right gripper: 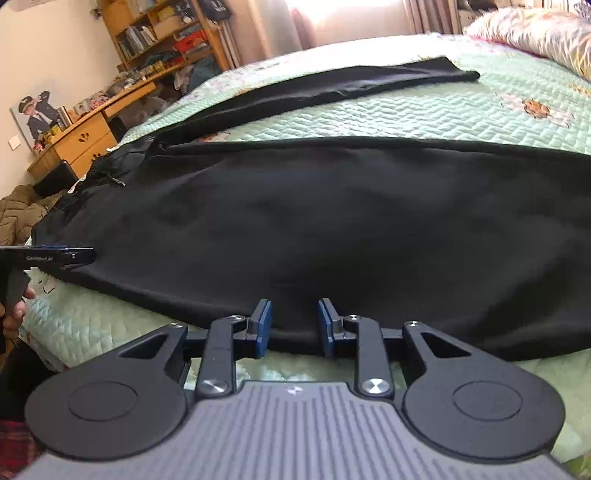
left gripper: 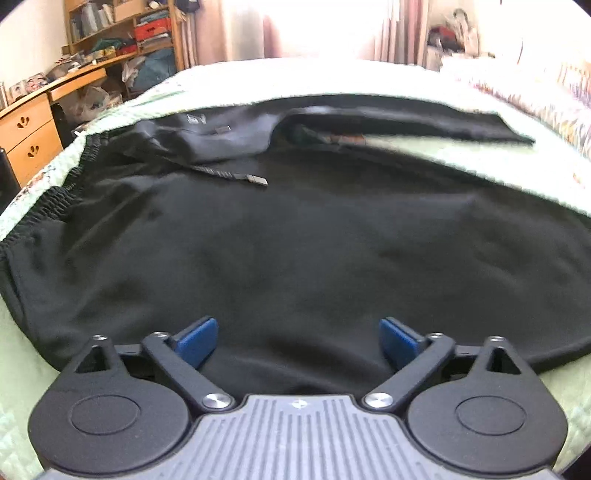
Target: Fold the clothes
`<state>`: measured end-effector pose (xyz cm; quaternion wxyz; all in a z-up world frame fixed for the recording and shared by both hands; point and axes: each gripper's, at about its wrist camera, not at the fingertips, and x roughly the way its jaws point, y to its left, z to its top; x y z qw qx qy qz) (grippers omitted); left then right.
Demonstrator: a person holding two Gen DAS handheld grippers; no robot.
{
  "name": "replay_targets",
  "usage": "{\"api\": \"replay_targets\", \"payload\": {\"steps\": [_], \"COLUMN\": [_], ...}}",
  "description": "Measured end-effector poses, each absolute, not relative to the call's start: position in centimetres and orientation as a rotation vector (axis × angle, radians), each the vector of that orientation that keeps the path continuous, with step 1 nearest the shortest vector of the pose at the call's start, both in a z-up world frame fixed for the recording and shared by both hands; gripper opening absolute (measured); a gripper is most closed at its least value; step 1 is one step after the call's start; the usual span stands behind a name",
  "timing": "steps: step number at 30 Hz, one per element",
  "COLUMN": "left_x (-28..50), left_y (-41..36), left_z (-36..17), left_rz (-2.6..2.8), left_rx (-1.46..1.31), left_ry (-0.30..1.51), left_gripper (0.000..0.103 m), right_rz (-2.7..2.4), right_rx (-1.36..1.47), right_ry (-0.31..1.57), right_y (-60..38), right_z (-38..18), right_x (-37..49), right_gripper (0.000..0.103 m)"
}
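On the bed ahead of my left gripper [left gripper: 297, 341], a pair of black fleece jogging trousers [left gripper: 295, 240] lies spread across the pale green quilted bedspread [left gripper: 480, 162]. From the left wrist view I see the elastic gathered waistband [left gripper: 55, 199] at the left edge, and a dark drawstring with a flat tip [left gripper: 236, 176] resting on the fabric near it. One leg runs away to the right at the far side, apart from the near leg, with bedspread showing between them. My left jaws stand wide apart, blue pads [left gripper: 195, 341] on either side of a rumpled bit of the near edge, gripping nothing. A wooden desk with drawers [left gripper: 29, 133] and a cluttered wooden bookshelf [left gripper: 122, 33] stand beyond the bed on the left.

From the right wrist view, my right gripper [right gripper: 295, 326] sits at the near hem edge of the trousers [right gripper: 332, 229], its jaws parted with the cloth edge between the blue pads [right gripper: 264, 326]; they are not closed on it. The far leg [right gripper: 332, 88] lies stretched toward a floral pillow [right gripper: 535, 33]. At the left edge I see the left gripper [right gripper: 70, 254] side-on over the trousers' near edge, with the person's hand [right gripper: 14, 306] on its handle, and a brown quilted jacket [right gripper: 18, 214] beside the bed
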<state>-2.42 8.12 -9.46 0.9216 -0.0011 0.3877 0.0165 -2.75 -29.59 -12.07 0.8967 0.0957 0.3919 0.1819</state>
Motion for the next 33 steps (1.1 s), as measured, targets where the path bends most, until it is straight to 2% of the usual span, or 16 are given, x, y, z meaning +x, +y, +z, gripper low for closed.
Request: {"api": "replay_targets", "payload": {"steps": [4, 6, 8, 14, 21, 26, 33], "left_x": [-2.6, -2.1, -1.8, -2.2, -2.1, -1.8, -1.4], "left_y": [11.2, 13.0, 14.7, 14.9, 18.5, 21.5, 23.2], "left_z": [-8.4, -8.6, -9.5, -10.1, -8.6, -8.2, -10.1], "left_rz": [0.085, 0.141, 0.206, 0.207, 0.214, 0.299, 0.325], "left_rx": [-0.117, -0.157, -0.185, -0.076, -0.271, -0.304, -0.271], "left_ry": [0.720, 0.723, 0.754, 0.761, 0.680, 0.646, 0.714], "left_gripper": [0.094, 0.094, 0.093, 0.094, 0.094, 0.095, 0.094], "right_rz": [0.448, 0.484, 0.518, 0.511, 0.508, 0.549, 0.529], "right_rx": [0.210, 0.216, 0.209, 0.229, 0.210, 0.197, 0.218], "right_ry": [0.792, 0.782, 0.780, 0.840, 0.829, 0.814, 0.854], "right_y": [-27.2, -26.1, -24.6, -22.7, -21.4, -19.7, -19.8], "right_z": [-10.6, -9.9, -9.7, -12.1, -9.8, -9.5, -11.5], "right_x": [-2.0, -1.6, -1.1, 0.5, 0.4, 1.0, 1.6], "right_gripper": [0.033, 0.039, 0.051, 0.052, 0.052, 0.053, 0.056]}}
